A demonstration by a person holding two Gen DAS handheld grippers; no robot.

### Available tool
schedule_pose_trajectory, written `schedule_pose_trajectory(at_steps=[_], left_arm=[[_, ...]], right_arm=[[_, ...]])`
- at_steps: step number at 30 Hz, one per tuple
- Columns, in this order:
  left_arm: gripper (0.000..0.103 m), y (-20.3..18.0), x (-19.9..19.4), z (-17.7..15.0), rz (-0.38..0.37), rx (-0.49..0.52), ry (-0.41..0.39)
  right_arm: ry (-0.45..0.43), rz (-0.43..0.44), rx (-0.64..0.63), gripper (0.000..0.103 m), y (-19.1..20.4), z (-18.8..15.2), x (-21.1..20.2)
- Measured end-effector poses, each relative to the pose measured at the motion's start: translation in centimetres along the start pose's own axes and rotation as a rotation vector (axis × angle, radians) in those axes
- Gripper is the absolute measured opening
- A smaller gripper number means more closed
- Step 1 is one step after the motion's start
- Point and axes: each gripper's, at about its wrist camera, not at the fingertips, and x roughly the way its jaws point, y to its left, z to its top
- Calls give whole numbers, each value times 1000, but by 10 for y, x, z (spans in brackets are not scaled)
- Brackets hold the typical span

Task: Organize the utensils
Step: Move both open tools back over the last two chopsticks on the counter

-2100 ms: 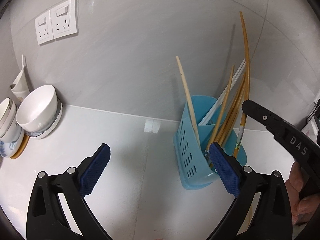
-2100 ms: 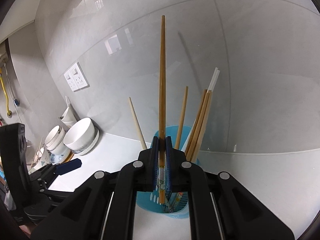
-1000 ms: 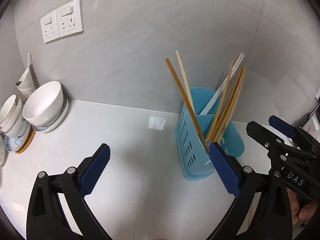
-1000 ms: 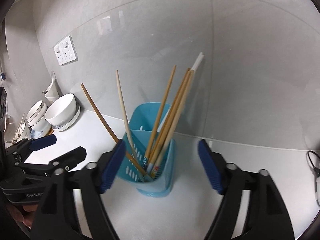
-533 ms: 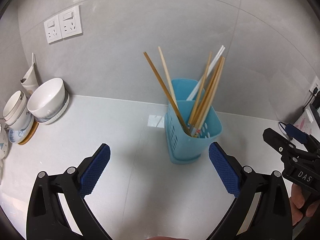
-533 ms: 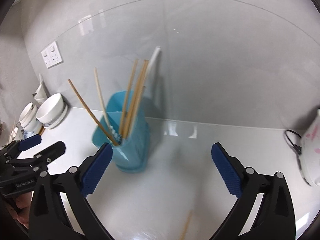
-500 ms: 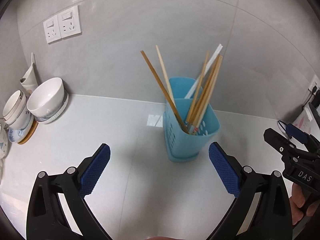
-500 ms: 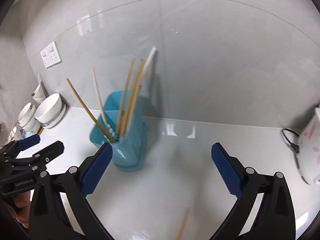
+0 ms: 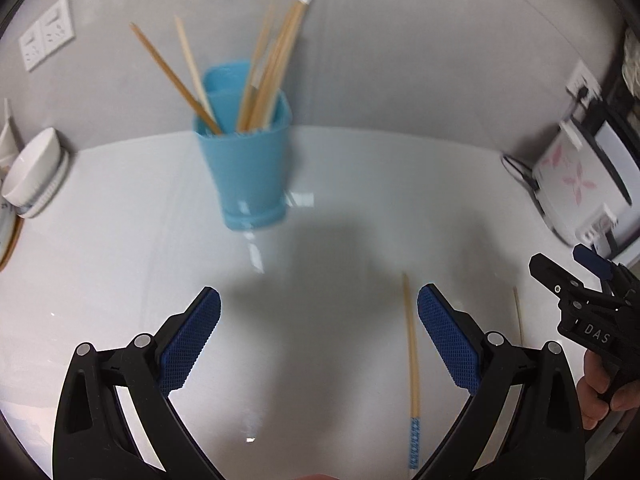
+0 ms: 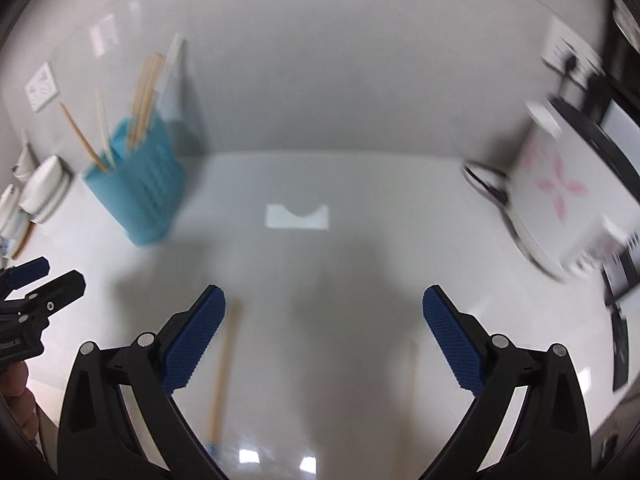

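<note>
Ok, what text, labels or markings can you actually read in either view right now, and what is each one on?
"DAS": white letters on the body of the right gripper, seen in the left wrist view.
White lettering on the left gripper body, in the right wrist view: too small and cut off to read.
Blue holder and chopsticks: no text visible.

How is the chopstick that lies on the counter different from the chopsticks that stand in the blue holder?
The loose chopstick lies flat on the white counter, while the chopsticks in the holder stand leaning against the rim of the blue holder. The loose chopstick shows its whole length, with a blue patterned end; the chopsticks in the holder hide their lower ends inside. The loose one lies alone, and those are bunched together. Most share a light wooden colour.
</note>
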Motion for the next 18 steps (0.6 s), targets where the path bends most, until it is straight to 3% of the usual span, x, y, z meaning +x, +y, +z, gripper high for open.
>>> schedule_pose_trajectory(at_steps=[10,18], left_arm=[[97,-52,49,-44,-11,61,187],[96,-65,73,-70,5,67,304]], right_arm=[[195,-54,99,95,-64,-66,20],[312,-37,103,87,-70,-85,30]])
